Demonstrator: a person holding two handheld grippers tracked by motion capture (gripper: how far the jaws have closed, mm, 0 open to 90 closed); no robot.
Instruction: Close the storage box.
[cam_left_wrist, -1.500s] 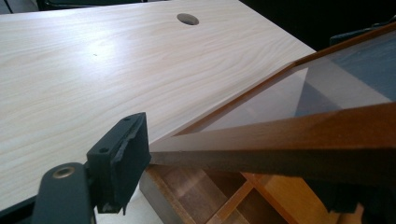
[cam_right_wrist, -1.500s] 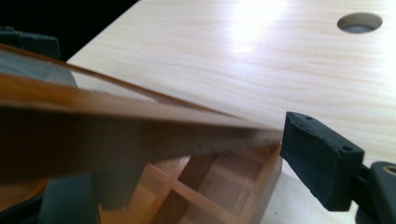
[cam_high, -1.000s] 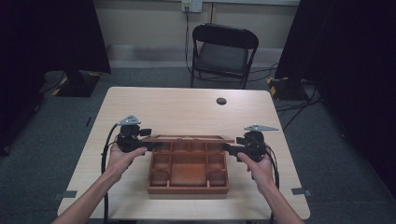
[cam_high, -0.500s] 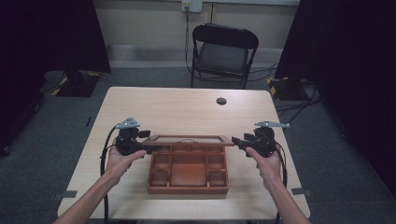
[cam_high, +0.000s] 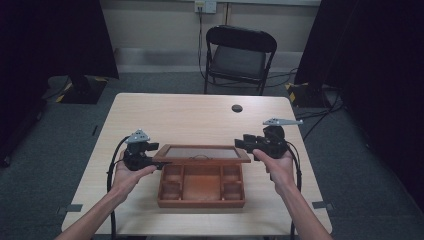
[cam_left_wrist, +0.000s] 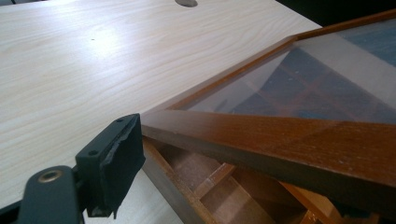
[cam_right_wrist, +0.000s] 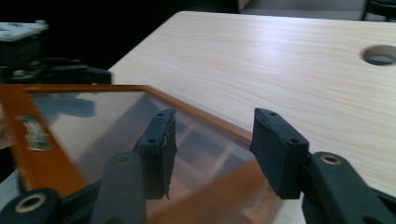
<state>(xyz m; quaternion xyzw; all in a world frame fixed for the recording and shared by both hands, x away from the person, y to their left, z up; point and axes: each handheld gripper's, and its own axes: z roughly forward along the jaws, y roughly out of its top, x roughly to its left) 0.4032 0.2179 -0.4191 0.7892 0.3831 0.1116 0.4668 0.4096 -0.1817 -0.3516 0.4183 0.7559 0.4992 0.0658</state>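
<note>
From above, the brown wooden compartment box (cam_high: 201, 185) sits at the near middle of the pale wooden table (cam_high: 190, 117), its glass-paned wooden lid (cam_high: 202, 153) raised. Left gripper (cam_high: 161, 161) pinches the lid's left edge. Right gripper view: right gripper (cam_right_wrist: 212, 142) hovers over the lid's corner, jaws apart and just closing on nothing

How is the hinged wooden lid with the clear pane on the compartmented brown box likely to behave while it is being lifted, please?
The wood-framed lid with its clear pane looks stiff: its frame stays straight while raised above the brown wooden compartment box. The pane probably makes it fragile if dropped. The left hand-held gripper meets only a frame corner, so it could slip and fall shut.
</note>
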